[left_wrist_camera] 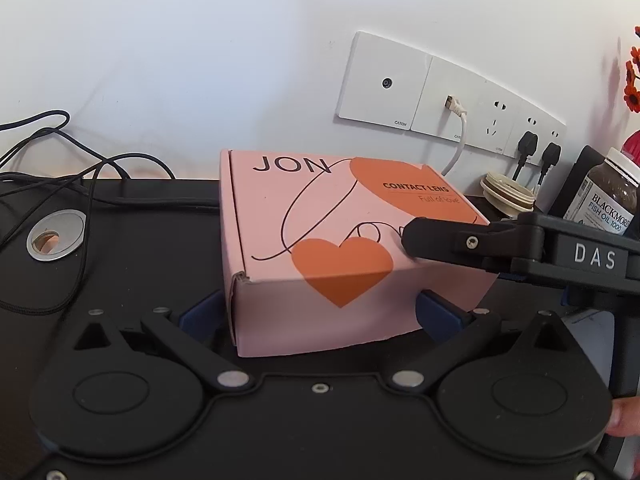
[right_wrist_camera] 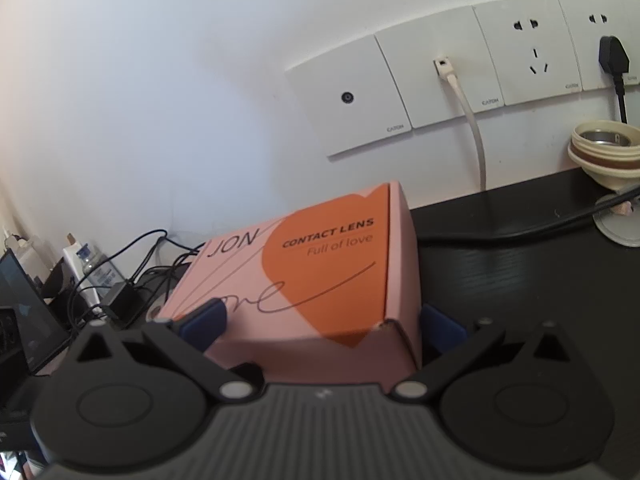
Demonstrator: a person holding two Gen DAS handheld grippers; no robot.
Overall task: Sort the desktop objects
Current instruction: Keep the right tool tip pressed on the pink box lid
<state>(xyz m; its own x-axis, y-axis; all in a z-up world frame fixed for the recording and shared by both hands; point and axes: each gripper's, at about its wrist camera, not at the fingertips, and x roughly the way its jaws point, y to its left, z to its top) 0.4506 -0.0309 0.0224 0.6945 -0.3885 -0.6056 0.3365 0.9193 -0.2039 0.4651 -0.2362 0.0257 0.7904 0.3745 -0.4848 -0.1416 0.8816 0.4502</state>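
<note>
Pink cardboard contact-lens box with orange hearts [left_wrist_camera: 320, 252] near back edge of black desk [left_wrist_camera: 132, 264]. We judge it light, crushable. Left gripper [left_wrist_camera: 320, 316] spread, straddling box; right gripper [right_wrist_camera: 320, 324] likewise. Grip lower side walls.

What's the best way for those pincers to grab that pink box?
Grip the pink box across its flat side walls near the front edge, coming in level from the front. Its wide lid suits no pinch, and the left gripper already straddles those walls.
</note>
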